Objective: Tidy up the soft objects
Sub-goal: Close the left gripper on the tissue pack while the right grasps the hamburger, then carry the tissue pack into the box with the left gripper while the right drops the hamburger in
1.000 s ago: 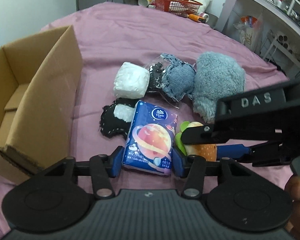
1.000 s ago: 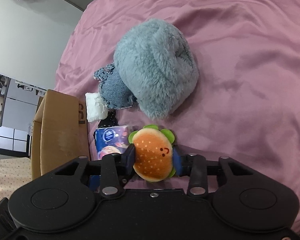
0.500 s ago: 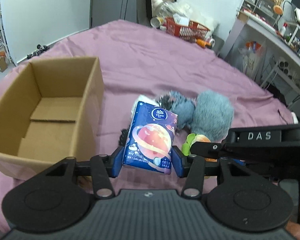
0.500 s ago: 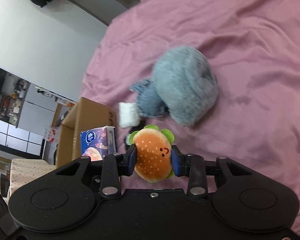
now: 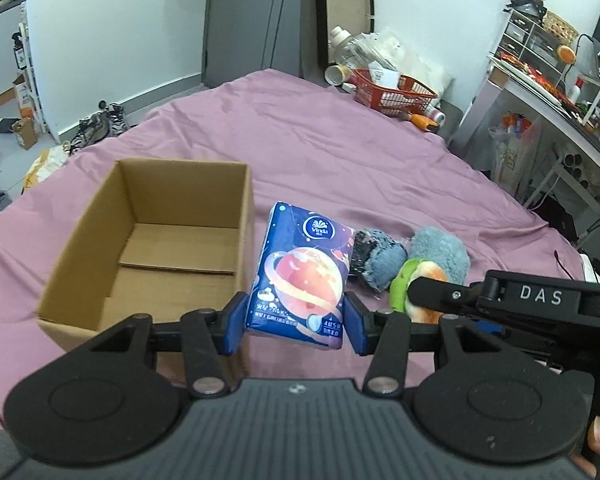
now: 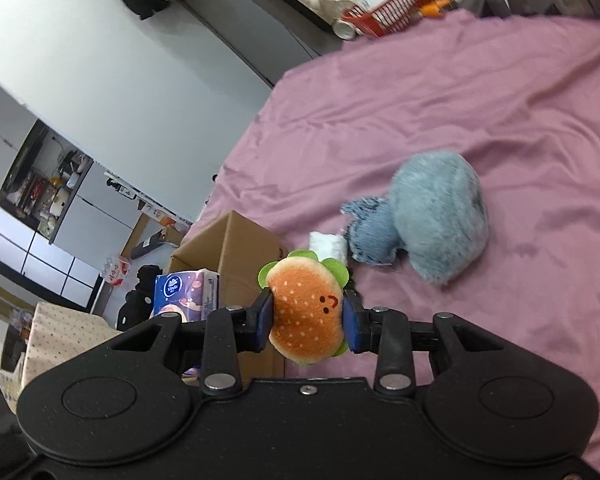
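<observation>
Glossy plastic tissue pack point(image 5: 300, 276), matt cardboard box point(image 5: 148, 240), fuzzy blue plush point(image 6: 440, 228)

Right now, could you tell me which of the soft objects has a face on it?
The burger plush, clamped in the right gripper, shows a small smiley; the fluffy grey plush and denim piece show none.

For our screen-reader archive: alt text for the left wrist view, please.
The left gripper holds a blue tissue pack beside an open cardboard box on a purple bedsheet; the right gripper grips a burger plush.
</observation>
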